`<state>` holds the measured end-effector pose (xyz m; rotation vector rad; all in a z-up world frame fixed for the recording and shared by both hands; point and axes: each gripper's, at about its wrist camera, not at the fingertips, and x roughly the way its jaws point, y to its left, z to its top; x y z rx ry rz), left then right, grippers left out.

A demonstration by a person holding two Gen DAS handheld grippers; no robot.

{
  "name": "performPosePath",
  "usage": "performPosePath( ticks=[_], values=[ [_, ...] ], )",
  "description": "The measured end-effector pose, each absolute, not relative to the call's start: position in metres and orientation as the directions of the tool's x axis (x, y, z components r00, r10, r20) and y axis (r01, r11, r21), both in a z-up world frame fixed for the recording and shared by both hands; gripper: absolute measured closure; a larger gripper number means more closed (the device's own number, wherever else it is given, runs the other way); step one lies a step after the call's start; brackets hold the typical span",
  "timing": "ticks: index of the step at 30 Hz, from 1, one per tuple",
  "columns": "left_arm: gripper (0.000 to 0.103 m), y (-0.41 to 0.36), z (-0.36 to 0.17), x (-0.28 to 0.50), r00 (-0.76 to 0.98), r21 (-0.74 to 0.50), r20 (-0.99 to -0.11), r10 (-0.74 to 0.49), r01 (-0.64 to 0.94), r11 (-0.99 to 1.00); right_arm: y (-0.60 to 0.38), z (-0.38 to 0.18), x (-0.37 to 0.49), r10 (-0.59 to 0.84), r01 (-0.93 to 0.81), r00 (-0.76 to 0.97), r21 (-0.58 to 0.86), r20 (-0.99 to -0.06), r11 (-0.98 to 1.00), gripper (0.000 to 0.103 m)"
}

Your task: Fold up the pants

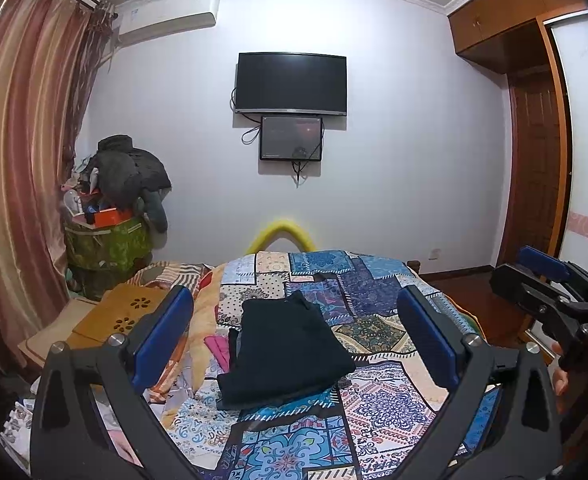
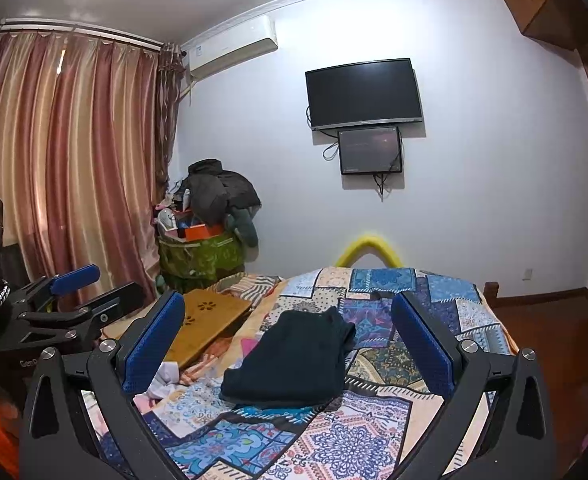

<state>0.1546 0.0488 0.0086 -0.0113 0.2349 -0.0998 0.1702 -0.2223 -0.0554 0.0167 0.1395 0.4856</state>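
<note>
— Patchwork-print bedspread [image 1: 378,400], blue and cream, across most of the bed; striped curtain [image 1: 18,168] down the left side, dark television [image 1: 291,82] on the far wall with a smaller screen [image 1: 291,138] under it.

— And the pants?

— Dark pants [image 1: 288,350], lying on the bedspread near its middle, gathered into a compact, roughly rectangular bundle. Stacked in layers, judging by the edges showing at the near end. Same bundle in the right wrist view, pants [image 2: 294,360], a little rumpled at the far corner.

— Done, then?

— Looks close to finished, going by the shape: no leg trailing out, no waistband hanging loose. Perhaps a last smoothing or squaring of that far corner left; hard to say whether another fold is meant.

— Anything beside it?

— Wooden lap tray [image 2: 210,320] with flower cut-outs off to the left, loose pink and white cloth [image 2: 166,376] between tray and pants, not touching the bundle as far as can be seen.

— Grippers?

— Left gripper [image 1: 294,336] spread wide, blue pads well apart, nothing between them; held above the bed, clear of the pants. Right gripper [image 2: 290,340] likewise gaping, empty, off the cloth. Each visible from the side in the other's view, jaws parted there too.

— Contact with the pants?

— None from either.
</note>
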Motion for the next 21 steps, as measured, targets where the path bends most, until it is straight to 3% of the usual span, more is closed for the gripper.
performPosePath(
  ticks=[21],
  values=[
    [0.0,0.0442,0.0055,0.1563,0.962,-0.022,-0.242,-0.129,0.127,0.992,-0.2164,-0.0541,0.1681,0.454,-0.454,0.88,0.031,-0.14,0.89,0.001]
  ],
)
